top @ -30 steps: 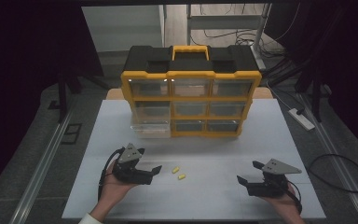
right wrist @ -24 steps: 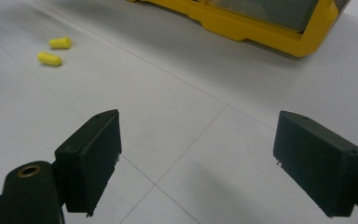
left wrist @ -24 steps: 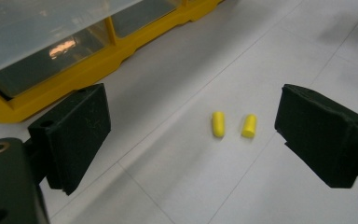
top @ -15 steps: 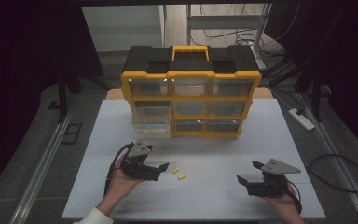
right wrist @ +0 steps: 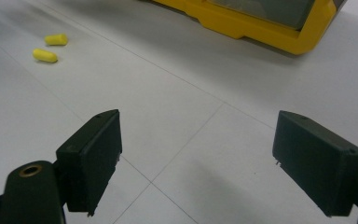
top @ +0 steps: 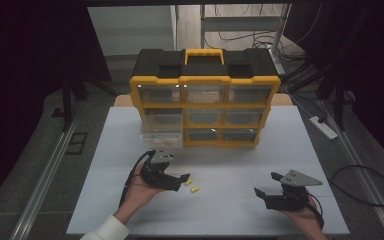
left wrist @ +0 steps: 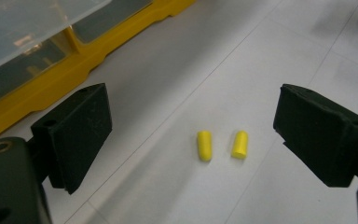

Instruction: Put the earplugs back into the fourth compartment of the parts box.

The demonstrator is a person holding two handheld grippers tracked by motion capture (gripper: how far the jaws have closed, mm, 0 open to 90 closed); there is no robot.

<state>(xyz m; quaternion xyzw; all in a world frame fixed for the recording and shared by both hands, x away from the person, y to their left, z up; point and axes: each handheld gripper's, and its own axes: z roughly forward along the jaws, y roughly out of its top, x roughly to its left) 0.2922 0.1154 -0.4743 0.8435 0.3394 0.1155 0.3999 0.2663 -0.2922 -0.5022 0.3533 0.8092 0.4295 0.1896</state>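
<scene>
My left gripper (top: 178, 180) hangs spread wide just short of two yellow earplugs (left wrist: 220, 144) on bare table (top: 230, 210); right gripper (top: 267, 187) spread, empty. Organizer (top: 205, 107) behind, one clear drawer (top: 161, 136) pulled out, contents unclear.

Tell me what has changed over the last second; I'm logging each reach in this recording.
The left gripper has moved forward and toward the table's middle, closing in on the two yellow earplugs, jaws open, nothing grasped. The earplugs lie side by side, untouched. The right gripper, also open, the drawer organizer and its pulled-out bottom-left drawer stayed put.
</scene>
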